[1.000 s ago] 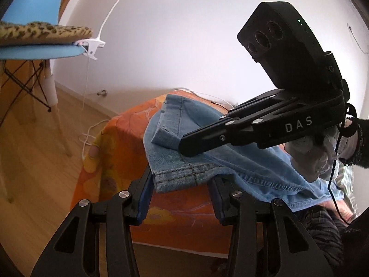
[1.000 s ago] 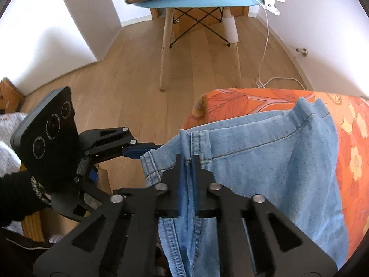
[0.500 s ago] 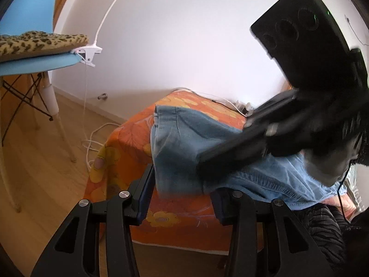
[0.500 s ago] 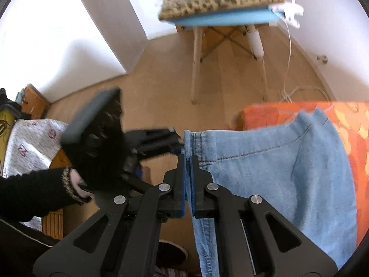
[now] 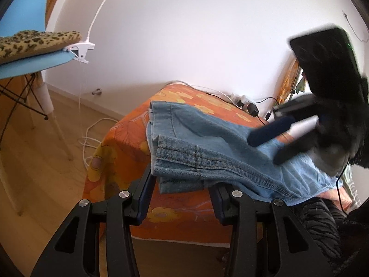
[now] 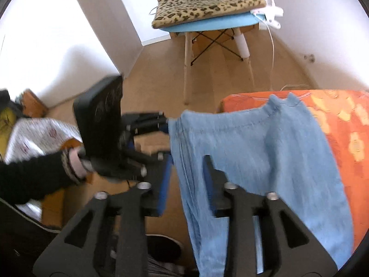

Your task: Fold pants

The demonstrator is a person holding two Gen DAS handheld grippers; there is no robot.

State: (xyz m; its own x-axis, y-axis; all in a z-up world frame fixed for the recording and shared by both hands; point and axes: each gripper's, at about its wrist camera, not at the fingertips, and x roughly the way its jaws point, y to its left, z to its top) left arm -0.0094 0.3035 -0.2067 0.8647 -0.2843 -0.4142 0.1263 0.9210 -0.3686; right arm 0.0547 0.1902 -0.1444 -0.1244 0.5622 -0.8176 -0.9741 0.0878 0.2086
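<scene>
At the centre of the left wrist view, the jeans [image 5: 207, 143] are seen lying on the orange floral cover [image 5: 129, 138], waistband end hanging over its near corner. The left gripper [image 5: 182, 184] stands with its jaws set apart on either side of the bunched waistband; whether the pads actually press on the denim cannot be told from either view. The right gripper [image 6: 186, 180], lower centre of its own view, has just been opening: its jaws are parted with the denim edge between them, and no pad is seen pressing on the cloth, so the hold is judged released. The picture is blurred there.

Risk noted: much of the garment overhangs the cover's edge at the lower centre of the right wrist view. If the left hold is loose, the hanging weight could drag the jeans to the floor. Layers at the waistband are already uneven; a fold made without realigning them would be crooked.
</scene>
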